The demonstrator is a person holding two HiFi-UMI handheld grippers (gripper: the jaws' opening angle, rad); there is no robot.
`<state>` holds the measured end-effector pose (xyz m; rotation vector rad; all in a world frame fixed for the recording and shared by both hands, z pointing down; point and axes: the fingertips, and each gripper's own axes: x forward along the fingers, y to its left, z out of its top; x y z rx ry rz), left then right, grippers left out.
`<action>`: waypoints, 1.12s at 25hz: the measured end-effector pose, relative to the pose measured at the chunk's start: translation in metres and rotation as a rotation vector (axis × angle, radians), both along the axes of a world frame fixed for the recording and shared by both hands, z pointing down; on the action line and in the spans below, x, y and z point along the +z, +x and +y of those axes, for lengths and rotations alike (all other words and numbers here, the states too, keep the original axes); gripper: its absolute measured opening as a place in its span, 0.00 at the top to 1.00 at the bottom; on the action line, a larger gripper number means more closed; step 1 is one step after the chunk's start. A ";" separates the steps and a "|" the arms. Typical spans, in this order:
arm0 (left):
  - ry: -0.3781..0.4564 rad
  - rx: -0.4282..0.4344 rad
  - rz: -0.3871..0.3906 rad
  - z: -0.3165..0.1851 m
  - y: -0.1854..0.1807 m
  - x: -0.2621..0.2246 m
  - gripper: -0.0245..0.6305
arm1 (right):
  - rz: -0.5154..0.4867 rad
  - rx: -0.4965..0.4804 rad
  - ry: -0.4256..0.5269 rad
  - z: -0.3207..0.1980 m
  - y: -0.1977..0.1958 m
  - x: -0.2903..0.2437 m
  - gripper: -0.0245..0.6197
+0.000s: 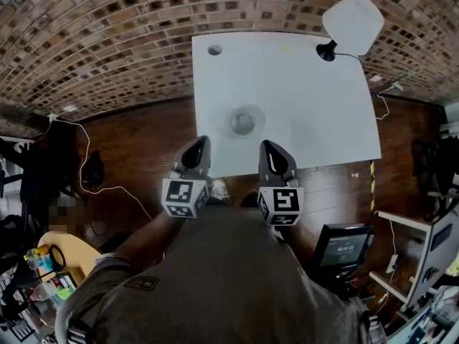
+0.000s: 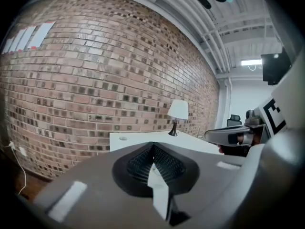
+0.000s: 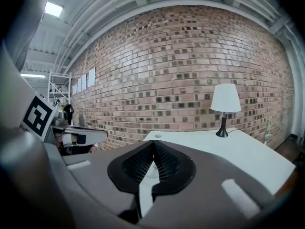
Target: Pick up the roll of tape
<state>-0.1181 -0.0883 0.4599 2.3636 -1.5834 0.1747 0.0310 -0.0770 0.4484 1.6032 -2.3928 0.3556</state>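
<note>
Task stage: I read this as the approach. No part of the pick-up itself is done yet.
Roll of tape: it lies flat on the white tabletop, in the near half and roughly central from left to right. Nothing is touching it.
Left tongs: clenched, tips pressed together with nothing between them. They sit over the near edge of the tabletop, on the near side of the roll and a little to its left.
Right tongs: clenched too, tips meeting and empty in their own view. They are also at the near edge, slightly right of the roll.
Gap to target: the roll lies farther in, between the two sets of tips and apart from both.
Other things: a lamp with a white shade stands at the far right corner, and there is a small round hole near the far left corner. Both are well apart from the roll and out of my way.
Done so far: both tools point across the tabletop toward the roll, and that is all.
Left to do: pick one tool, spread its tips wide enough for the roll, bring it in and down, close on the roll and lift.
Watch for: the roll sits low and flat, so I judge I will need a steeper tilt to catch its wall rather than skate over it.
</note>
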 end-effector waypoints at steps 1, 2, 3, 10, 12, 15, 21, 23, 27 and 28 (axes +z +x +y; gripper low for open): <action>-0.008 0.008 0.000 -0.003 -0.001 0.004 0.96 | 0.004 0.010 -0.006 -0.004 0.001 0.002 0.94; -0.016 0.014 -0.002 -0.007 -0.001 0.007 0.96 | 0.008 0.018 -0.011 -0.008 0.001 0.005 0.94; -0.027 0.017 -0.003 -0.009 -0.002 0.012 0.96 | 0.012 0.022 -0.015 -0.011 0.002 0.006 0.94; -0.091 0.009 -0.001 -0.032 0.004 0.038 0.96 | 0.029 0.016 -0.024 -0.037 0.010 0.011 0.94; -0.110 0.004 -0.001 -0.037 0.007 0.043 0.96 | 0.030 0.012 -0.029 -0.044 0.013 0.013 0.94; -0.134 -0.004 0.000 -0.043 0.011 0.051 0.96 | 0.028 0.002 -0.036 -0.054 0.015 0.016 0.94; -0.174 -0.012 -0.012 -0.053 0.019 0.064 0.96 | 0.027 -0.022 -0.061 -0.066 0.019 0.024 0.94; -0.197 0.003 -0.012 -0.055 0.023 0.072 0.96 | 0.028 -0.024 -0.076 -0.070 0.022 0.030 0.94; -0.256 0.032 -0.020 -0.059 0.030 0.092 0.87 | 0.027 -0.027 -0.095 -0.077 0.024 0.038 0.94; -0.274 0.042 -0.021 -0.059 0.032 0.097 0.83 | 0.026 -0.028 -0.101 -0.077 0.024 0.040 0.94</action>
